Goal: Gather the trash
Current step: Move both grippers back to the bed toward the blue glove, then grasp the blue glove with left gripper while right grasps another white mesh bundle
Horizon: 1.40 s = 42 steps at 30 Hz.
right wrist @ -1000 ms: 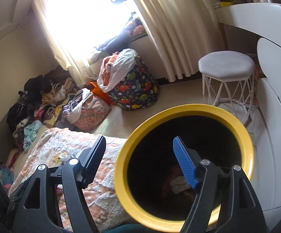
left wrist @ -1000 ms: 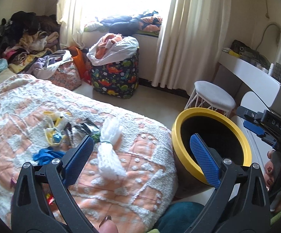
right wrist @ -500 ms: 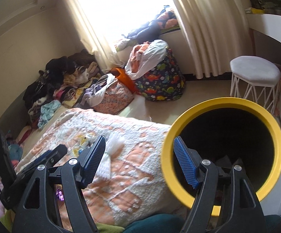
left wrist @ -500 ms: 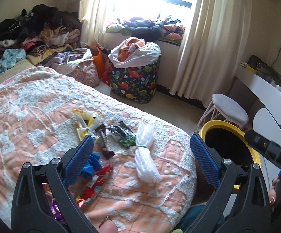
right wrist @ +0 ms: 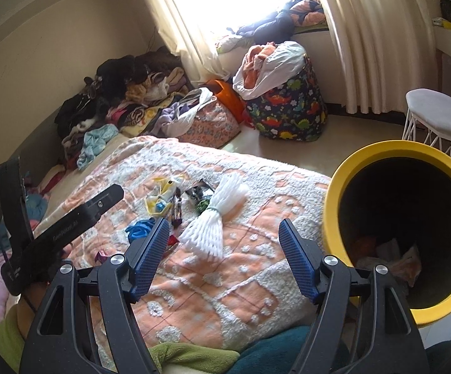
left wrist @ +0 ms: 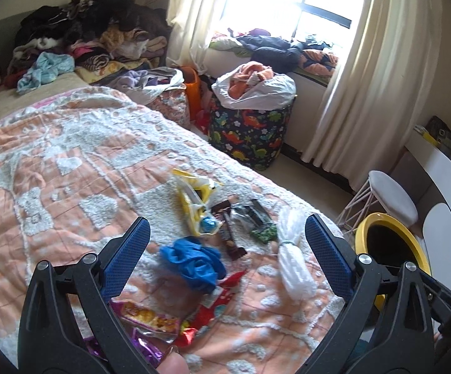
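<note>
Trash lies on the orange-and-white bedspread [left wrist: 69, 162]: a white foam net sleeve [left wrist: 294, 265], a crumpled blue glove [left wrist: 194, 265], a yellow wrapper [left wrist: 194, 199], dark snack wrappers [left wrist: 241, 221] and red and purple wrappers [left wrist: 175, 321]. My left gripper [left wrist: 225, 258] is open and empty above the blue glove. My right gripper [right wrist: 222, 255] is open and empty, just in front of the foam sleeve [right wrist: 216, 224]. The yellow-rimmed black bin [right wrist: 378, 155] stands beside the bed at the right, with some trash inside. The left gripper's body [right wrist: 69, 218] shows in the right wrist view.
A dinosaur-print laundry bag [left wrist: 250, 134] and a pink bag [left wrist: 169, 106] stand on the floor past the bed. Clothes are piled at the bed's far end [left wrist: 85, 40]. A white stool [right wrist: 440, 121] and white desk [left wrist: 443, 168] stand right of the bin.
Both grippers have swung left, away from the bin's mouth and over the bed. The trash pile now sits between the left fingers; the bin has shifted to the right edge of both views.
</note>
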Available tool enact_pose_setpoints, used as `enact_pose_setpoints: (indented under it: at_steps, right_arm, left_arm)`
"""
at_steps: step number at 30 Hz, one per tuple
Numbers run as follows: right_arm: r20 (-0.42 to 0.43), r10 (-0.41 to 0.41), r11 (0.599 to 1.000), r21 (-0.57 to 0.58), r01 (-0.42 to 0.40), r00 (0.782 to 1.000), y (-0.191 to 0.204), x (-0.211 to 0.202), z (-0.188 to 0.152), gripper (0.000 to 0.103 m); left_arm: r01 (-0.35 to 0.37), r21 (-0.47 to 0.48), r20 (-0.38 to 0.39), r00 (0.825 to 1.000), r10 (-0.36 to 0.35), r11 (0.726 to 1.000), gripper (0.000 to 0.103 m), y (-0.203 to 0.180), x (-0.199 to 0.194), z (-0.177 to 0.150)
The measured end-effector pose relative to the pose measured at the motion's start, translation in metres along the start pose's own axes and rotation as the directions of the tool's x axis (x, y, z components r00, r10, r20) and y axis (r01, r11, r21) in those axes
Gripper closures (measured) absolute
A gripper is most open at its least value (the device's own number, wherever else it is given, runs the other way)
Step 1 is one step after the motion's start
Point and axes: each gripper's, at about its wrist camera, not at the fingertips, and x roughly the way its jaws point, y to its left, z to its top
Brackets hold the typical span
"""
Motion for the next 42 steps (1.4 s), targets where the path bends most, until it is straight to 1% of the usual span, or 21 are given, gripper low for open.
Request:
enact_pose_setpoints:
  at_steps: [5,10,15,19,20,22,23,24,25,26,27,28,30,33,36,39,42]
  right_arm:
    - [-0.043,0.007,1.0,-0.011,-0.008,0.999,0.007,0.015,-0.005,0.033]
    - [-0.093,0.013,0.999,-0.033,-0.017,0.996,0.015,0.035,-0.009,0.033]
    - [-0.167,0.013,0.998,-0.051,-0.022,0.986,0.022,0.061,-0.013,0.033]
    - [-0.222,0.018,0.999,-0.041,-0.028,0.975,0.023,0.083,-0.013,0.034]
    - [-0.232,0.022,0.999,-0.035,-0.031,0.972,0.022,0.087,-0.012,0.035]
    - [-0.26,0.037,0.999,-0.013,-0.042,0.965,0.021,0.098,-0.012,0.046]
    - [-0.276,0.051,0.999,-0.001,-0.054,0.96,0.021,0.104,-0.012,0.05]
    - [-0.291,0.059,0.998,0.007,-0.059,0.955,0.02,0.108,-0.012,0.06]
    - [-0.309,0.061,0.998,0.012,-0.06,0.949,0.02,0.112,-0.013,0.071]
    - [-0.322,0.066,0.998,0.017,-0.064,0.944,0.02,0.114,-0.013,0.078]
    - [-0.326,0.069,0.998,0.02,-0.066,0.943,0.02,0.114,-0.013,0.085]
    - [-0.323,0.07,0.998,0.017,-0.068,0.944,0.021,0.113,-0.013,0.086]
    - [-0.308,0.072,0.997,0.007,-0.074,0.949,0.025,0.106,-0.012,0.087]
    - [-0.278,0.089,0.996,0.001,-0.093,0.956,0.028,0.093,-0.009,0.087]
    - [-0.259,0.102,0.993,-0.027,-0.113,0.96,0.032,0.08,-0.005,0.087]
    - [-0.255,0.114,0.99,-0.053,-0.132,0.96,0.035,0.067,-0.003,0.087]
    - [-0.255,0.122,0.986,-0.077,-0.146,0.959,0.034,0.055,-0.001,0.087]
  left_arm:
    - [-0.025,-0.042,-0.04,0.999,0.023,0.999,0.012,0.021,0.009,-0.001]
    - [-0.017,-0.096,-0.105,0.994,0.007,0.995,0.012,0.038,0.021,-0.006]
    - [0.004,-0.137,-0.167,0.986,-0.027,0.991,0.021,0.046,0.035,-0.011]
    - [0.023,-0.154,-0.224,0.973,-0.058,0.988,0.029,0.047,0.046,-0.014]
    - [0.025,-0.153,-0.241,0.968,-0.061,0.988,0.032,0.047,0.049,-0.014]
    - [0.013,-0.142,-0.265,0.963,-0.051,0.99,0.036,0.046,0.054,-0.015]
    - [0.012,-0.141,-0.275,0.96,-0.051,0.99,0.038,0.046,0.056,-0.016]
    - [0.01,-0.139,-0.29,0.956,-0.051,0.99,0.041,0.046,0.059,-0.016]
    - [0.007,-0.139,-0.303,0.952,-0.05,0.99,0.043,0.047,0.061,-0.016]
    - [0.008,-0.142,-0.318,0.947,-0.054,0.99,0.048,0.047,0.064,-0.016]
    - [0.011,-0.147,-0.324,0.944,-0.059,0.989,0.058,0.048,0.066,-0.016]
    - [0.013,-0.152,-0.332,0.941,-0.064,0.988,0.064,0.048,0.067,-0.016]
    - [0.016,-0.155,-0.346,0.936,-0.07,0.988,0.081,0.049,0.068,-0.016]
    - [0.021,-0.142,-0.355,0.932,-0.071,0.99,0.089,0.048,0.067,-0.016]
    - [0.021,-0.145,-0.332,0.941,-0.069,0.989,0.091,0.047,0.061,-0.011]
    - [0.021,-0.156,-0.304,0.95,-0.069,0.988,0.092,0.046,0.051,-0.006]
    - [0.018,-0.143,-0.28,0.958,-0.058,0.99,0.092,0.041,0.04,0.0]
